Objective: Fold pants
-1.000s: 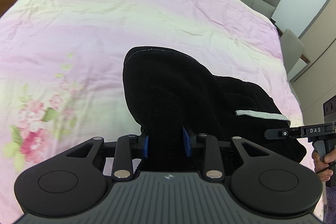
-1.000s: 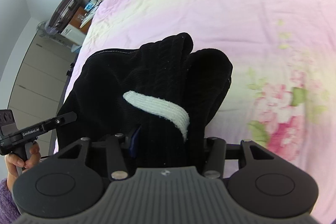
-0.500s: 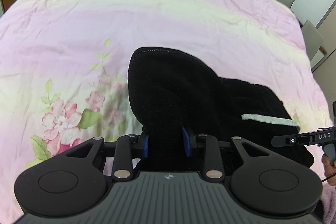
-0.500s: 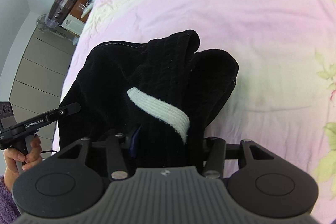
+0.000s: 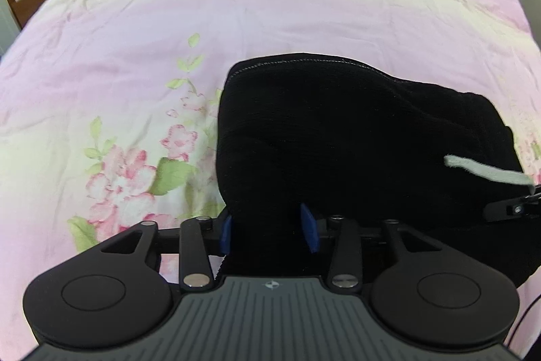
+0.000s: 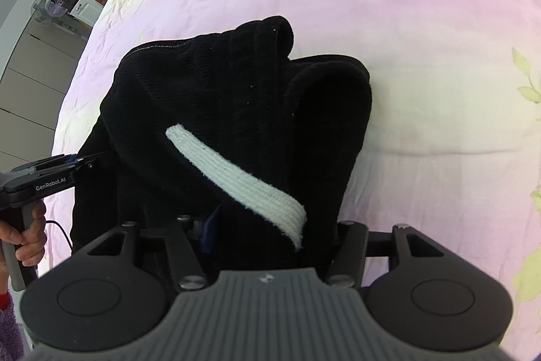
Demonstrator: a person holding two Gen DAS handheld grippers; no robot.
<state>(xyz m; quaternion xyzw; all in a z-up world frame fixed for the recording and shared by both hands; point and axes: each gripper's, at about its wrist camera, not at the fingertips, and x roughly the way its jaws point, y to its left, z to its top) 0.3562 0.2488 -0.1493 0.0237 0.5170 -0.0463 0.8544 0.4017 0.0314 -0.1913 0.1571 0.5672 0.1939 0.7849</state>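
The black pants (image 5: 355, 137) lie bunched at centre frame on the pink floral bedspread (image 5: 236, 5), their white drawstring (image 6: 236, 178) trailing across the top. They look thick, soft and floppy, so take them by the doubled edges. Your left gripper (image 5: 268, 230) and right gripper (image 6: 270, 232) have just been opening; cloth sits between loosened jaws.
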